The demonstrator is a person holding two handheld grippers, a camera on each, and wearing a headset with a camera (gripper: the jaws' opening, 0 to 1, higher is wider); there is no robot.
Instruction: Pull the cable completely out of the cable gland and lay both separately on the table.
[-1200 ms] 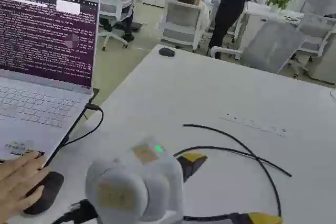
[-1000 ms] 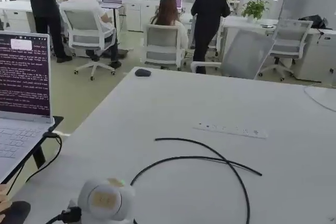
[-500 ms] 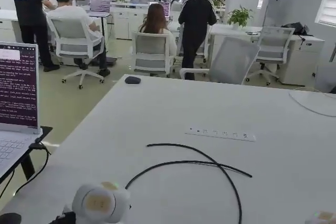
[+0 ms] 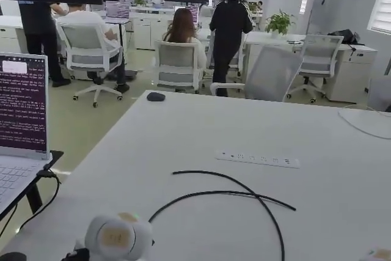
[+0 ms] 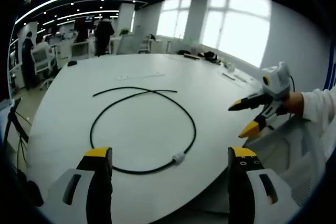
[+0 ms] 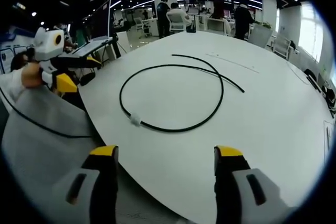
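Note:
A black cable (image 4: 214, 194) lies in a loose loop on the white table (image 4: 183, 126), its two ends crossing at the far side. A small white cable gland (image 5: 179, 157) sits on the cable (image 5: 192, 124) at the near side of the loop, also seen as the gland (image 6: 136, 119) on the cable (image 6: 220, 95). My left gripper (image 5: 169, 156) is open above the table edge, short of the gland, with nothing in it. My right gripper (image 6: 166, 153) is open and holds nothing either. Each sees the other held off the table: right gripper (image 5: 242, 118), left gripper (image 6: 79, 72). The left gripper's white back (image 4: 119, 236) shows low.
An open laptop (image 4: 21, 108) stands at the left on a stand, with cables hanging. A white power strip (image 4: 259, 159) lies beyond the loop and a black mouse (image 4: 156, 96) at the far edge. Office chairs and people are behind the table.
The head camera has tilted up from the grippers toward the room. The cable loop lies as before. The hand on the mouse at the left has left the picture.

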